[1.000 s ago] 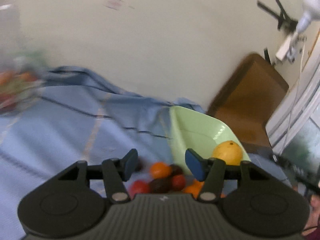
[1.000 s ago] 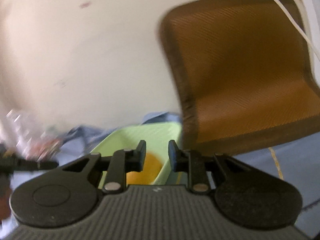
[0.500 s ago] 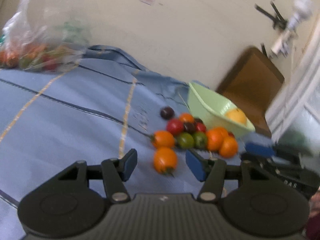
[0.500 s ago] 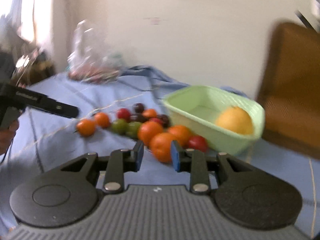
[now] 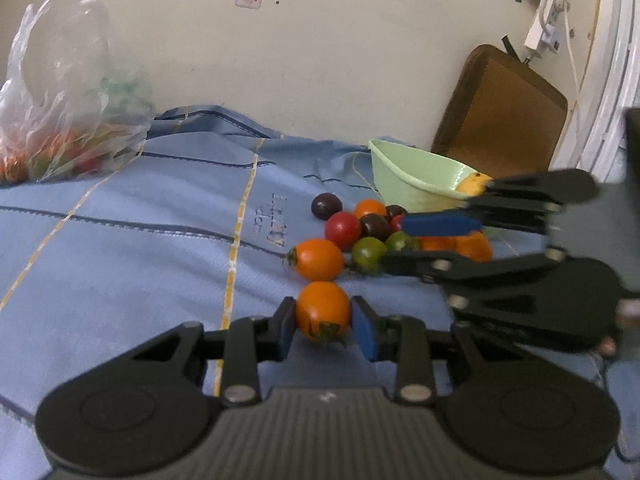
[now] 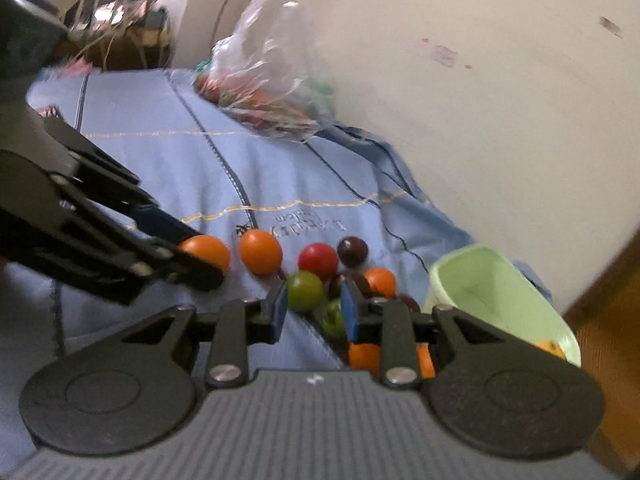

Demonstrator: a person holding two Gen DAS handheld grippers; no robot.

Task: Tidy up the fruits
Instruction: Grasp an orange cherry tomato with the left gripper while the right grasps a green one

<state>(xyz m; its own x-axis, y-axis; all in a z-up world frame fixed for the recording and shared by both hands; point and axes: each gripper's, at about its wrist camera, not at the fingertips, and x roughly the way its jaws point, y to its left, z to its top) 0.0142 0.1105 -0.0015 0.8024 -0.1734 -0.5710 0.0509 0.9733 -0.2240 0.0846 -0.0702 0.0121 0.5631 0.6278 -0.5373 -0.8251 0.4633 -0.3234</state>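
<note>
Taking the pale green plastic basin [image 5: 416, 178] as the landmark, the clear plastic bag of mixed tomatoes [image 5: 68, 120] sits far to its left against the cream wall on the blue striped cloth [image 5: 120, 248]. Half a second ago the left gripper [image 5: 323, 326] hung wide open short of the nearest fruit; now its blue pads press both sides of a round orange tomato [image 5: 322, 311], which lies on the cloth left of and nearer than the basin, so the tongs are clenched on it. Just beyond sits a second orange tomato [image 5: 319, 259], and the heap of red, green, dark and orange tomatoes [image 5: 372, 232] spreads from there up to the basin's left wall. A yellow-orange fruit [image 5: 474, 183] lies inside the basin. The right gripper [image 6: 313, 312], earlier farther back, has come in over the heap at the basin's near left; its fingers stand a little apart, released, framing a green tomato [image 6: 305, 290] without touching it. A brown chair back [image 5: 500, 112] stands behind the basin on the right.
</note>
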